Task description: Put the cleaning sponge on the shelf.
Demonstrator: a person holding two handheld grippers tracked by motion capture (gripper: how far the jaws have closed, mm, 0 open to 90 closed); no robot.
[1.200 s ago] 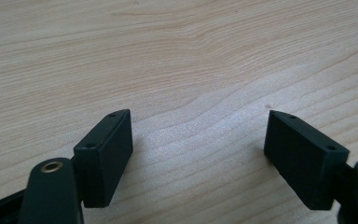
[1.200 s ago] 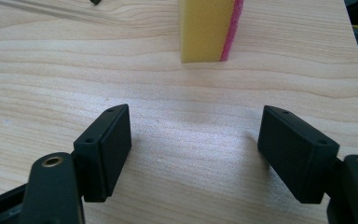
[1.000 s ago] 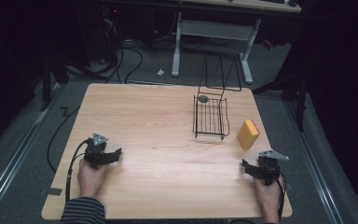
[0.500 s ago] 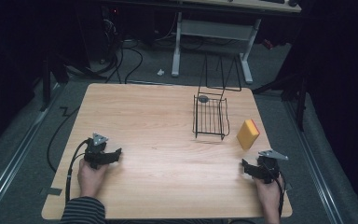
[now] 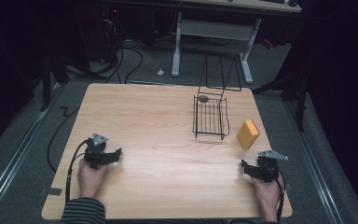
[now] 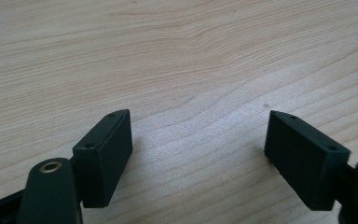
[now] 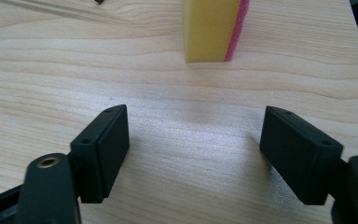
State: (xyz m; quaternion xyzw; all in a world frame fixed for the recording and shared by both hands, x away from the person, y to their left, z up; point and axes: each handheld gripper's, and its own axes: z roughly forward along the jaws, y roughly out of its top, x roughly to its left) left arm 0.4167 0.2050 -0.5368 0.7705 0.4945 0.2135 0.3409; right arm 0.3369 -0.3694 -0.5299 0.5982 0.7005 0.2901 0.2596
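The right gripper (image 5: pixel 246 167) is sitting near the table's (image 5: pixel 158 186) front right corner, jaws spread wide with only bare wood between them. The left gripper (image 5: pixel 116 154) is resting near the front left corner, equally wide and gripping nothing. The yellow sponge (image 5: pixel 248 134) is standing close to the right edge, just ahead of the right gripper, beside the wire basket (image 5: pixel 210 117); something small and grey, hard to make out, is lying in the basket's far end.
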